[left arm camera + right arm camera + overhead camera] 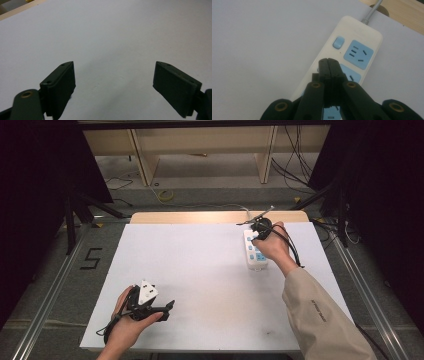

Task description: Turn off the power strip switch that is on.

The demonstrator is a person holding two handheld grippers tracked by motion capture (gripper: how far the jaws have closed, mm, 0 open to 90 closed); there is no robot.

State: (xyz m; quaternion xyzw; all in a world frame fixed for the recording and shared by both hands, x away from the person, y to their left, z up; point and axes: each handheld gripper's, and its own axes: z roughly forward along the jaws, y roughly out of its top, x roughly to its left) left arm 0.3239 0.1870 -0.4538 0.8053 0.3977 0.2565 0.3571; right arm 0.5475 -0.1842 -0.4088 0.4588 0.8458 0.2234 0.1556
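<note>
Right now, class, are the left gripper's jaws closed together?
No. The left gripper has its jaws spread wide apart, with bare white table between them.

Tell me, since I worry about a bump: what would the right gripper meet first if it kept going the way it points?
Probably the power strip: the shut right gripper points at its socket face; the gap is unclear.

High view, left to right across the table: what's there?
Left gripper, black with a white top plate, jaws open, held in the left hand → bare white tabletop → white power strip with blue sockets → right hand holding the right gripper over it.
</note>
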